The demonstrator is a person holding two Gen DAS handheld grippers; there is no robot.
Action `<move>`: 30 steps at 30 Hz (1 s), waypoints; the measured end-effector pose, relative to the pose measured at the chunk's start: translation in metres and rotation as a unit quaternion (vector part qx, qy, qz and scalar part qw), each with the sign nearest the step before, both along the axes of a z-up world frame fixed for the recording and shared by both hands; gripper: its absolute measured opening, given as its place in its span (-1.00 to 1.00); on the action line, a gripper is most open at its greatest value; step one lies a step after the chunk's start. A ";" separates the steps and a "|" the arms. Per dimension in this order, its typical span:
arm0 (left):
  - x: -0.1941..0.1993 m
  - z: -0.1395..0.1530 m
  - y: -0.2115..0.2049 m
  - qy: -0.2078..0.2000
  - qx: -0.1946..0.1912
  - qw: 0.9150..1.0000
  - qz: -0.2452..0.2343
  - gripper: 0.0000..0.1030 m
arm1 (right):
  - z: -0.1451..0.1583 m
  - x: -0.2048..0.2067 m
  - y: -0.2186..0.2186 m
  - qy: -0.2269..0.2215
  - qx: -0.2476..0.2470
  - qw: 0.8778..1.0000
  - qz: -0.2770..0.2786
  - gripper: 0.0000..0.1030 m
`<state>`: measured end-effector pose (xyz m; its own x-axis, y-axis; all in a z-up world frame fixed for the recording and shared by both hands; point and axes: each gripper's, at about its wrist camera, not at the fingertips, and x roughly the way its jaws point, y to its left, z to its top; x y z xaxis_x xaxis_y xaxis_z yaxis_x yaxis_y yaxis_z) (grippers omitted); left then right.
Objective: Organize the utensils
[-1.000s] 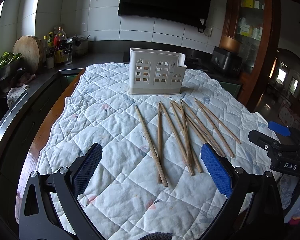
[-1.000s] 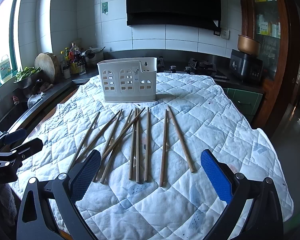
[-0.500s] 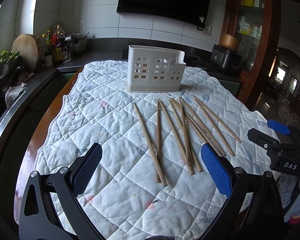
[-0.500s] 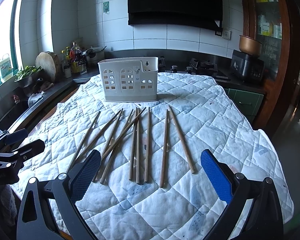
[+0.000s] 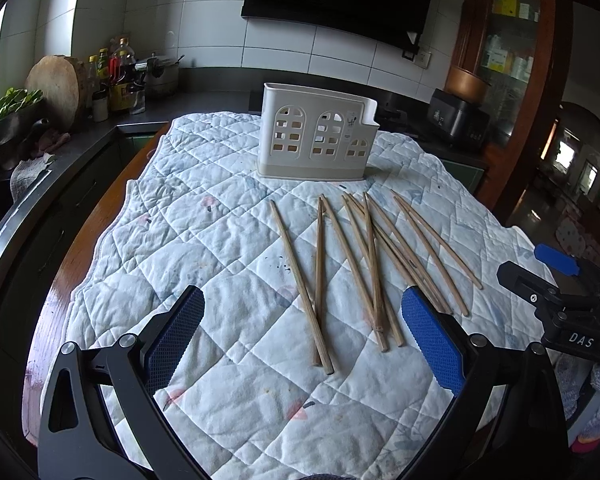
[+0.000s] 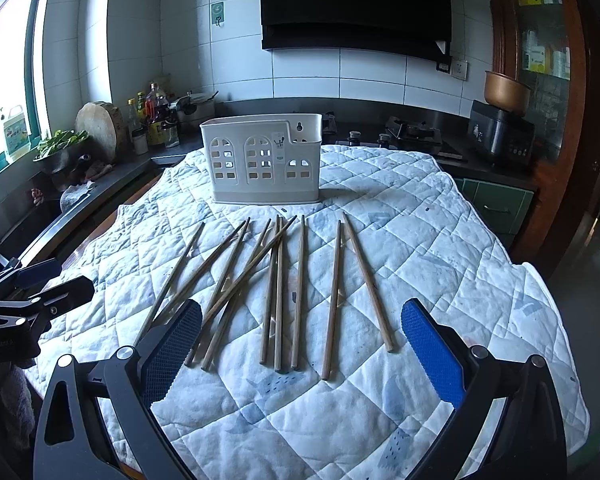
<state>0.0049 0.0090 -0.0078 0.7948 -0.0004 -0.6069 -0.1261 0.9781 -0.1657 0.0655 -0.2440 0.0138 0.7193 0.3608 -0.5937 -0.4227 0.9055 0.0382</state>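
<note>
Both tongs hang spread and empty above the near edge of the worktop [image 6: 520,280]: the left tongs [image 5: 302,336] face the left end of the chopsticks, the right tongs [image 6: 302,338] the right end, each well short of touching anything.

The chopsticks [image 6: 278,292] lie loose on the quilted cloth [image 5: 188,240] between the tongs and the white holder [image 6: 262,160], which stands upright and looks empty at the far side.

The risks, as I judge them, come from the pile itself. Towards the left several sticks cross and overlap, so a pinch there may lift two at once or flick a neighbour aside. The sticks are thin and lie flat on soft, rumpled fabric; tongs closing low could snag the cloth and drag the whole spread. A stick gripped near one end may droop or swivel and miss the holder's narrow top. A careless knock could tip the light holder.

Counted in the right wrist view: ten chopsticks, with the crossed ones making the count slightly uncertain; one holder; one cloth; two tongs.
</note>
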 end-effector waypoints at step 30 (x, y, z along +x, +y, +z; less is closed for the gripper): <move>0.047 -0.036 -0.023 0.043 -0.029 0.997 -0.065 0.14 | -0.037 0.033 -0.018 0.048 -0.012 0.999 -0.021 0.62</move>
<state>0.0516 -0.0142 -0.0435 0.7307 -0.1372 -0.6688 -0.0154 0.9760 -0.2171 0.0989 -0.2624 -0.0232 0.6730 0.3169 -0.6683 -0.3804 0.9232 0.0548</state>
